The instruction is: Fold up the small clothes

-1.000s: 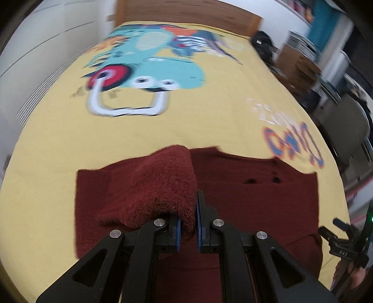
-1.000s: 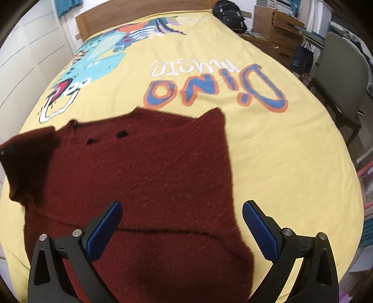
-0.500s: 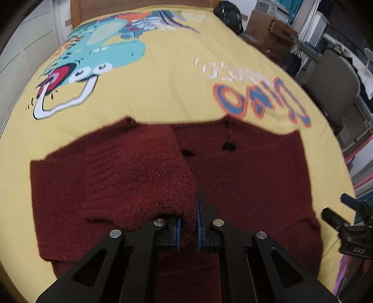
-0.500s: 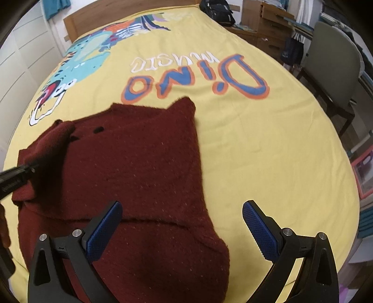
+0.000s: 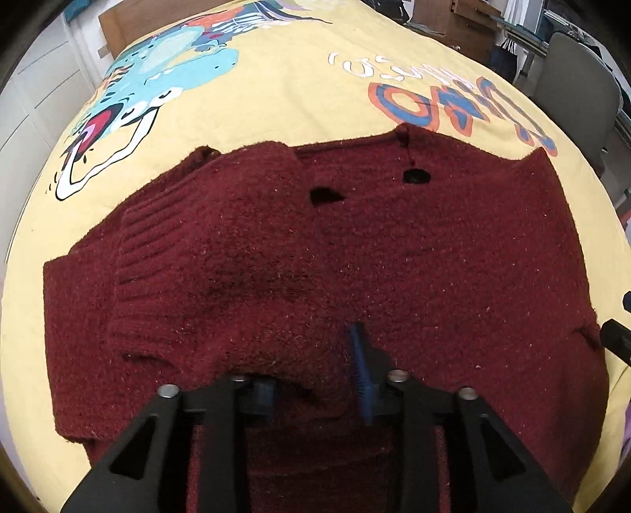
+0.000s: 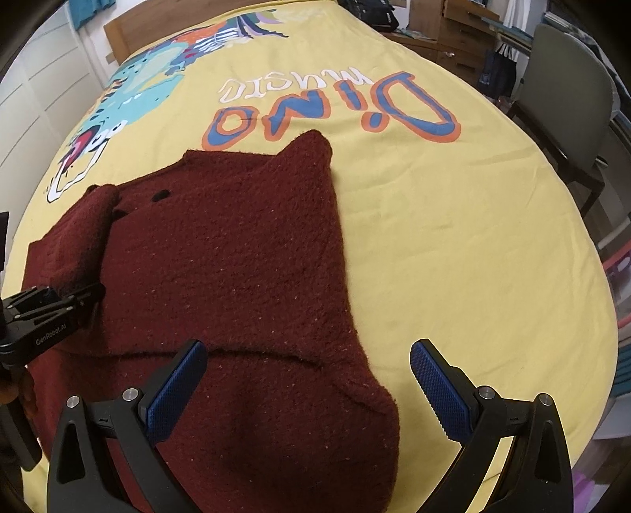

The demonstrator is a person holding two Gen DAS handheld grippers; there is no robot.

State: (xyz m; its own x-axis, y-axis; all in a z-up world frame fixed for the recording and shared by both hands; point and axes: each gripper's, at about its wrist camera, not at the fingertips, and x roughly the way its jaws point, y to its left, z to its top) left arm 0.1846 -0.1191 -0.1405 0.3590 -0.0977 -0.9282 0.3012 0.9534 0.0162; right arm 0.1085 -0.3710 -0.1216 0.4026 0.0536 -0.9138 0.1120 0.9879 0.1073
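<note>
A dark red knit sweater (image 5: 434, 256) lies flat on the yellow bedspread (image 5: 276, 98). Its left sleeve (image 5: 197, 244) is folded inward over the body. My left gripper (image 5: 311, 382) sits low on the sweater, and its jaws are opening. The sleeve's cuff end still lies loose between the blue pads (image 5: 361, 371). The right wrist view shows the same sweater (image 6: 236, 256), with the left gripper (image 6: 51, 307) at its left side. My right gripper (image 6: 307, 379) hangs open over the sweater's near right part with nothing between its fingers.
The bedspread (image 6: 453, 236) carries a dinosaur print and "Dino" lettering (image 6: 335, 106). A grey chair (image 6: 568, 98) stands at the bed's right side. Wooden drawers (image 6: 453, 31) and a black bag (image 6: 370, 12) sit beyond the far corner. White wardrobe doors (image 5: 35, 98) line the left.
The left gripper carried the sleeve down and across onto the sweater's body, then its jaws parted from the cuff. The right gripper drifted slightly and stayed open.
</note>
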